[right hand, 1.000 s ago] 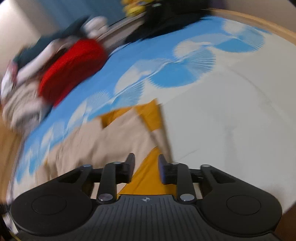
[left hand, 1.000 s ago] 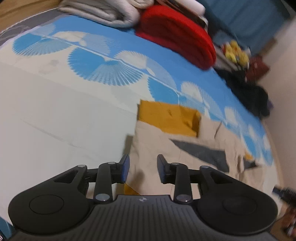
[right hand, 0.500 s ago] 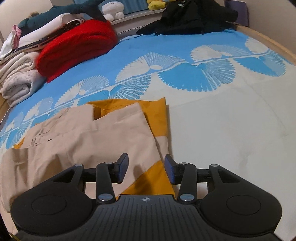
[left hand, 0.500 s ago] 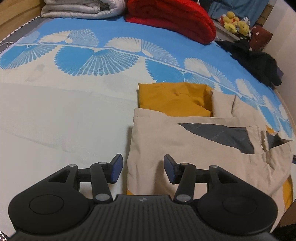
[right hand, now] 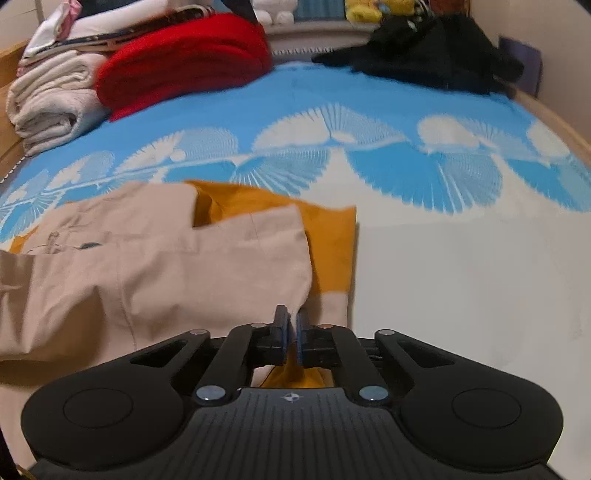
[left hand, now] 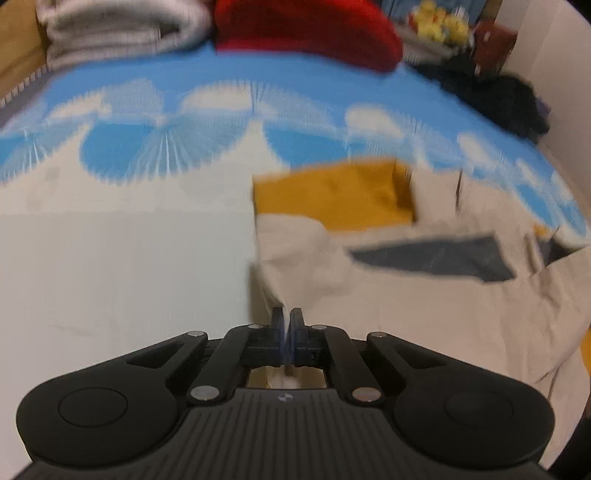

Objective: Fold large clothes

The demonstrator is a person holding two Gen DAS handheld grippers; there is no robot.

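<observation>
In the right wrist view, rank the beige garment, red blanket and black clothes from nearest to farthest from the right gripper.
1. Beige garment: at the right gripper, its edge pinched in the shut jaws.
2. Red blanket: far left, at the head of the bed.
3. Black clothes: far right corner, slightly farther.

Both claws (left (left hand: 287, 318), right (right hand: 290, 320)) closed, pinching beige garment (right hand: 155, 273) edge.

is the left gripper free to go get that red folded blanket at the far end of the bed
Probably not yet: the left gripper has just closed its jaws on the beige and mustard garment; the red folded blanket lies far beyond, though nothing blocks the way.
</observation>
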